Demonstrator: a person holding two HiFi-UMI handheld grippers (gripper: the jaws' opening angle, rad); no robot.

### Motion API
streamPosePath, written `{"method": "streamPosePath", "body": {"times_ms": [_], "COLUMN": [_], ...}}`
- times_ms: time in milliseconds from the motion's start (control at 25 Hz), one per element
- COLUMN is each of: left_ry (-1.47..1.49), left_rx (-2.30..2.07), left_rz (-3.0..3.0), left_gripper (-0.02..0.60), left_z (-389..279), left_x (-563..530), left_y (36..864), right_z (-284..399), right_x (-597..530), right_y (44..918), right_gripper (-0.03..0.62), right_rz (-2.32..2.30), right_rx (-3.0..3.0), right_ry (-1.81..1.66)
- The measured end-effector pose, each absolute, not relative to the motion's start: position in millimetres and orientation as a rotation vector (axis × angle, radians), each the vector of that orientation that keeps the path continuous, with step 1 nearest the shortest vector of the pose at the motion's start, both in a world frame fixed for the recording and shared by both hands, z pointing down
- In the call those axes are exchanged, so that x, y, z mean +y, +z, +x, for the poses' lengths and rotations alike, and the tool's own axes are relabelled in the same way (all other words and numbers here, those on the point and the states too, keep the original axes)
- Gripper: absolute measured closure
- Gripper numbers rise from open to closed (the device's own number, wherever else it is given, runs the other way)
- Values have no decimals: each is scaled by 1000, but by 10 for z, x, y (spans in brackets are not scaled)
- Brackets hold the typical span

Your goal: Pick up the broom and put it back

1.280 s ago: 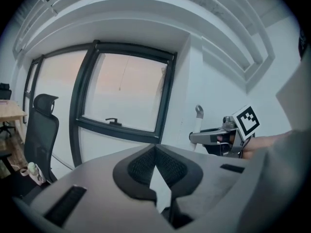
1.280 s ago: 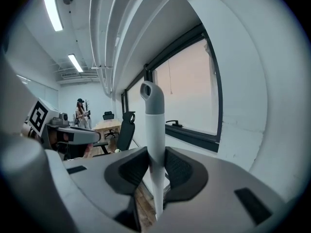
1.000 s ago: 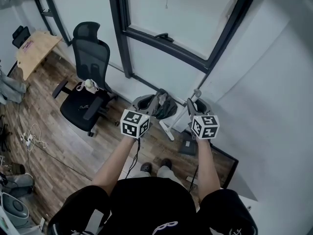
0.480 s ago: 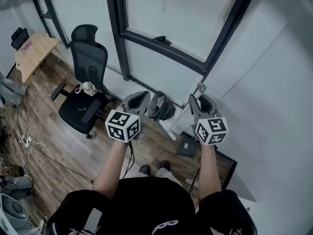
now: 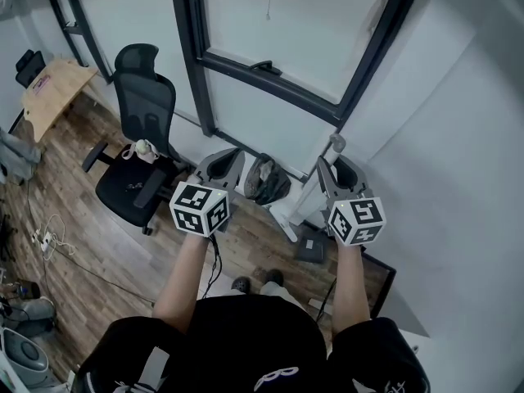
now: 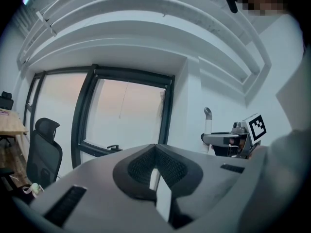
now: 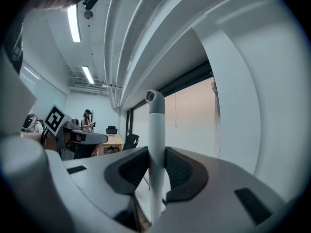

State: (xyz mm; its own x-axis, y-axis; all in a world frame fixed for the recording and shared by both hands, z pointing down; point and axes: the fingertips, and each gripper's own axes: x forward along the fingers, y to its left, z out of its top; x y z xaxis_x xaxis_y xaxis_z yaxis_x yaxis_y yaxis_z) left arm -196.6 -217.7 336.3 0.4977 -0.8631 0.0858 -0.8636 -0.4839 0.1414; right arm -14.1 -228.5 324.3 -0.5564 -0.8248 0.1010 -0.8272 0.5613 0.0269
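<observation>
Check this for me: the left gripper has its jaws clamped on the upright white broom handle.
Wrong side. The right gripper has its jaws clamped on the upright white broom handle, as the right gripper view shows.

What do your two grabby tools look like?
Both the left tool and right tool are grey with black ribbed pads and a white cube of black square markers. A black cable hangs under the left. Sleeves are short and black.
</observation>
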Motion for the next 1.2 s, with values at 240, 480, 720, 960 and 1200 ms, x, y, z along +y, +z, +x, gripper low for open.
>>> {"method": "streamPosePath", "body": {"times_ms": [240,480,720,960,1200], "left_ry": [9,24,45,82,116], "left_rx": [-1491,-1479,-1459,-1433,-1420], "left_rz": [2574,2572,2561,2541,2511], "left_gripper": [565,563,565,563,565], "left_z": [-1927,-1879,-1799,-1733,-1677], "left_x": [-2229,-2289,-2319,-2346,-2361], "left_y": [3374,3448,3585,3807,4043], "right_z": [-101,-66,-26,15,59], "right_x": [-2320,-2346,-2334,-2361,-2340], "right_y": [3274,3346,3444,3643,3886], "right_gripper": [478,479,479,479,478], "right_rz": [1429,1432,1433,1427,1418], "right_rx": [-2678,-2664,-2649,-2619,-2576], "right_ry": [47,66,86,122,158]}}
